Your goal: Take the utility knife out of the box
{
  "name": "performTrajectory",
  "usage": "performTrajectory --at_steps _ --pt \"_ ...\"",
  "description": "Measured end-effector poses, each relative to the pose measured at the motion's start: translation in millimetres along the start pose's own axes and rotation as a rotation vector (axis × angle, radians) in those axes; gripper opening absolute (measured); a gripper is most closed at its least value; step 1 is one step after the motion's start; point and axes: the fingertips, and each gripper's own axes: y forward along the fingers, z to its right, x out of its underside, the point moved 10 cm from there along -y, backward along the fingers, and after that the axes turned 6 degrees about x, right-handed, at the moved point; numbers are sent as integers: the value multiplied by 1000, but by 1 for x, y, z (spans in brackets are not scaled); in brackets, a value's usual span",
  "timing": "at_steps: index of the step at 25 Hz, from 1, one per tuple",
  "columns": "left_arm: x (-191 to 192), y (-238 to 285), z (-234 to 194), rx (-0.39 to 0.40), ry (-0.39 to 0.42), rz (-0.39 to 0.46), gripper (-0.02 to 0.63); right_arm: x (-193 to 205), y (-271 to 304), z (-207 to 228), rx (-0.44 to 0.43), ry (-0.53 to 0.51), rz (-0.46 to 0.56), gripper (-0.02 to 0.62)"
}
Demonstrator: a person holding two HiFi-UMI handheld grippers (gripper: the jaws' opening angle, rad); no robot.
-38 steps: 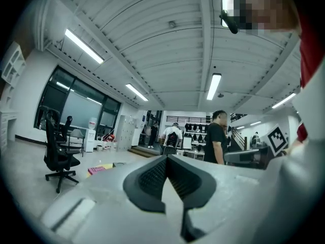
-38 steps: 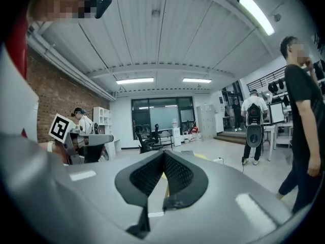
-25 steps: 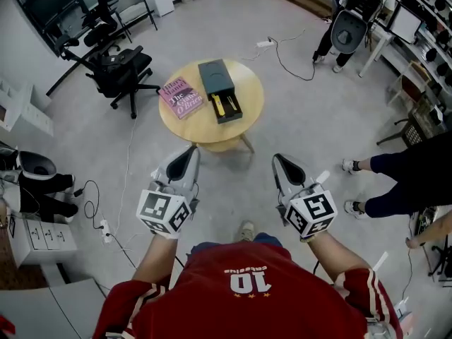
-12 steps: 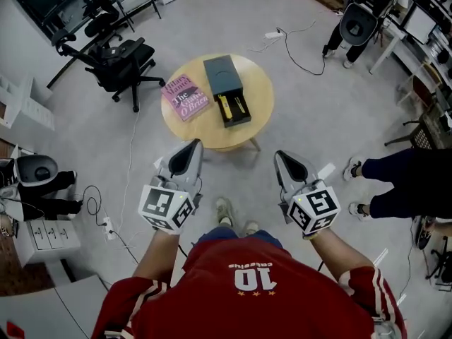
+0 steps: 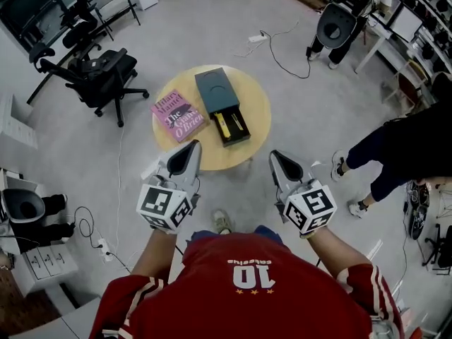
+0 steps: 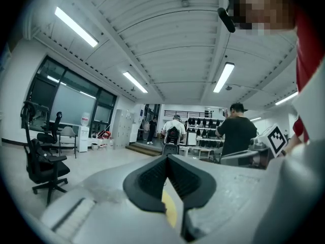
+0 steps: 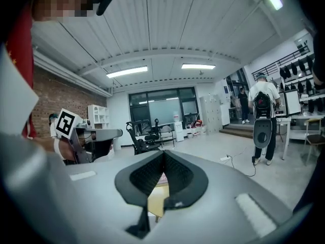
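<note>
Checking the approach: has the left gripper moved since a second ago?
Yes: the left gripper has come forward toward the round table, its tip now overlapping the near rim.

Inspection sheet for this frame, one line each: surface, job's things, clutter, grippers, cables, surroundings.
Surface: round wooden table, in front of the person.
Job's things: dark box on the table, drawer pulled out; yellow knife lies in the drawer.
Clutter: pink book beside the box.
Grippers: left hand-held gripper and right hand-held gripper both shut, empty, touching nothing.
Cables: power strip and cord on the floor beyond the table.
Surroundings: office chair at left; bystander at right.
</note>
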Motion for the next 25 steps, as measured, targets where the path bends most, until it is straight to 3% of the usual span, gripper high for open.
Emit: performTrajectory --at_steps 7,14,20,25 --pt "-6 17 -41 59 -11 -6 3 -10 37 -6 44 -4 0 -8" --pt "10 31 -62 54 -62 -29 3 -13 55 -8 46 -10 -3 -8" --pt "21 57 -58 26 -70 -62 3 -15 70 18 17 -17 -3 -8" --pt "28 86 -40 -56 -85 -70 3 -21 84 60 -63 -31 -17 -8"
